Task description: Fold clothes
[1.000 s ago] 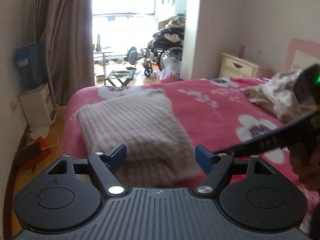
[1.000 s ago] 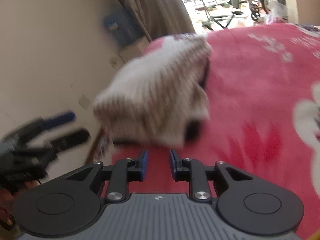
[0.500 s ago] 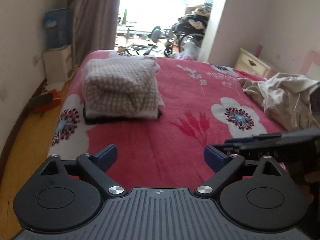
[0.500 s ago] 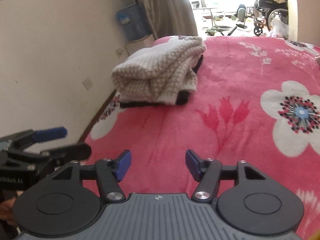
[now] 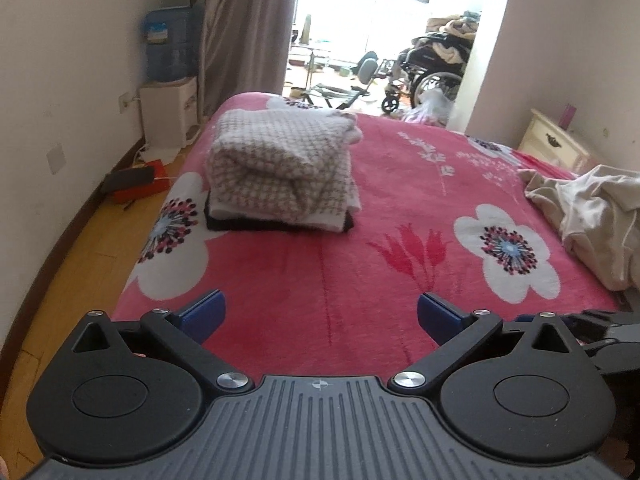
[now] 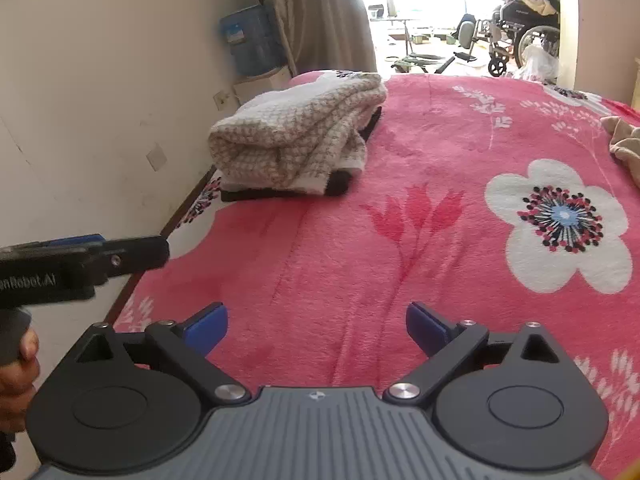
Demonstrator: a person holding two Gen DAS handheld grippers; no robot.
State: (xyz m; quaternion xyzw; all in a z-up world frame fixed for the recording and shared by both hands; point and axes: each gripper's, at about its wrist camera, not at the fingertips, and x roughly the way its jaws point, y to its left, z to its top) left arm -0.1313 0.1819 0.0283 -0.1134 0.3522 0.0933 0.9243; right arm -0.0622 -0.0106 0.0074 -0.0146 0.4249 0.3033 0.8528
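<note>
A folded beige-and-white checked sweater (image 5: 280,168) (image 6: 296,136) lies on a flat dark garment (image 5: 240,224) (image 6: 276,194) near the far left of the pink flowered bed (image 5: 400,200). A crumpled cream garment (image 5: 592,216) (image 6: 624,140) lies unfolded at the right. My left gripper (image 5: 320,314) and right gripper (image 6: 316,322) hover over bare blanket well short of the pile. The jaws of both are opening wide, with nothing between them. The left gripper's side (image 6: 80,260) shows in the right wrist view, held by a hand.
A wall runs close along the bed's left side, with a water dispenser (image 5: 170,52) and a red item (image 5: 136,184) on the floor. A cream nightstand (image 5: 556,144) stands at the right. A wheelchair (image 5: 436,68) stands beyond the doorway.
Both grippers have let go of the checked sweater, pulled back from it and spread their jaws wide. The sweater now rests on the dark garment.
</note>
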